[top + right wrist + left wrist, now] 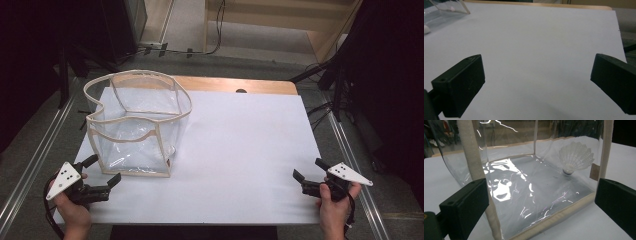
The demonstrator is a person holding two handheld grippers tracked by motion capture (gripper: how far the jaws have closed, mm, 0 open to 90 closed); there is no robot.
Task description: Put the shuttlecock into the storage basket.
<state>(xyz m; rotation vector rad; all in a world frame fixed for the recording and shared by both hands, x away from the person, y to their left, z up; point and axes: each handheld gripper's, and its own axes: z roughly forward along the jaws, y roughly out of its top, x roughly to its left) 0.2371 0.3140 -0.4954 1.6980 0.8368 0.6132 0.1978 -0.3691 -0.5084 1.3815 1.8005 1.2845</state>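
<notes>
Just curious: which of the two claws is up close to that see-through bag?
The left claw, right beside the clear bag; the right claw sits across the table.

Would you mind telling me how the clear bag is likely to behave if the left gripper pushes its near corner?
The clear bag looks like thin, floppy film: its rim sags unevenly, so the wall would probably buckle. It seems light, holding just a shuttlecock, so it may slide on the smooth white tabletop.

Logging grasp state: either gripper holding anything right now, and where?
Nothing held. Left gripper is open beside the clear bag, with the shuttlecock inside it. Right gripper is open over bare table.
</notes>
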